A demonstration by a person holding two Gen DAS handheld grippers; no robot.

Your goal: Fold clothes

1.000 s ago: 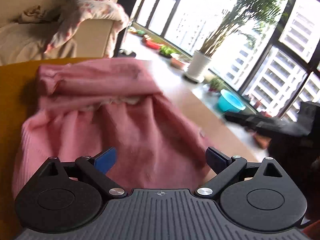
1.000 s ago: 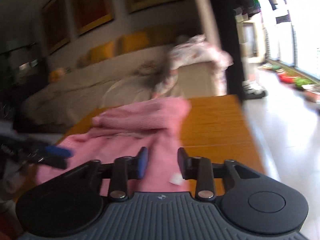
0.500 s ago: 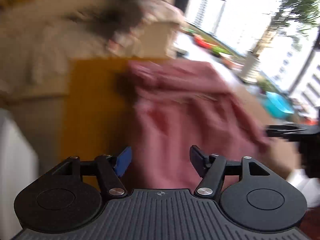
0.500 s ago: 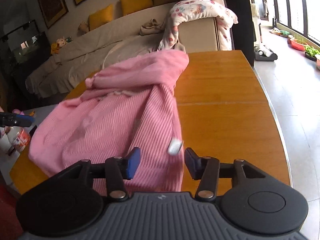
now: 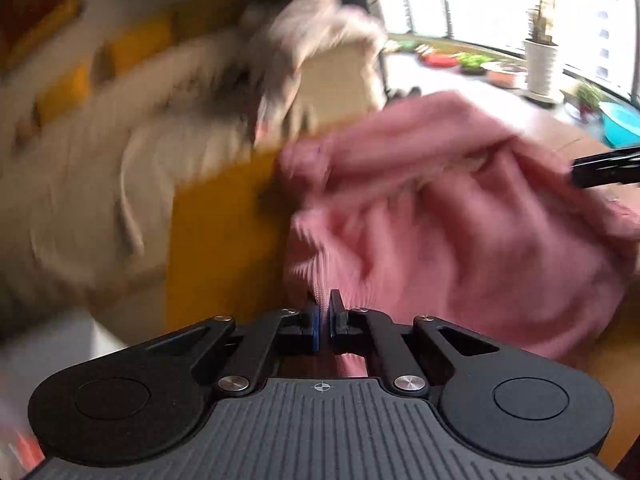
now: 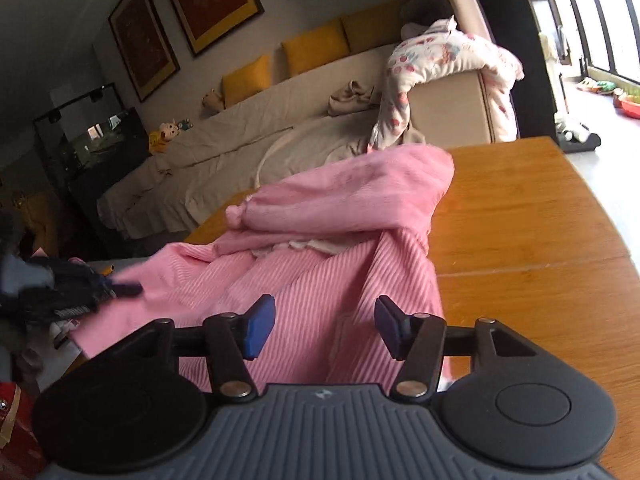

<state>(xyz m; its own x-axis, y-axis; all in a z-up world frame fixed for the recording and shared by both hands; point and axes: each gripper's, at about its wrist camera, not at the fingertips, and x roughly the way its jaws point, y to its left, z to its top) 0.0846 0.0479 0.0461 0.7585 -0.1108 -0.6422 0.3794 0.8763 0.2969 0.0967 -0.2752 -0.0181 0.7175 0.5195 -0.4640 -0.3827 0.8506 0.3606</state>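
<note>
A pink ribbed garment [image 6: 320, 272] lies crumpled on the wooden table [image 6: 520, 240], its hood bunched at the far end. In the blurred left wrist view my left gripper [image 5: 324, 314] is shut on the near left edge of the pink garment [image 5: 460, 240], with a strip of cloth between the pads. My right gripper [image 6: 324, 328] hovers over the garment's near right part. Its jaws are opening, and cloth lies below the gap without the pads pressing on it. The left gripper [image 6: 80, 296] shows at the left of the right wrist view. The right gripper [image 5: 600, 166] pokes in at the right edge.
Behind the table stands a beige-covered sofa [image 6: 280, 120] with yellow cushions and a floral blanket [image 6: 440, 56] over its arm. A glass tank [image 6: 92, 136] stands at far left. Potted plants [image 5: 540, 64] and a teal basin [image 5: 620, 120] line the window.
My left gripper swung left and its jaws closed from wide open onto the garment's edge. The right gripper's jaws widened and it sank closer to the cloth.
</note>
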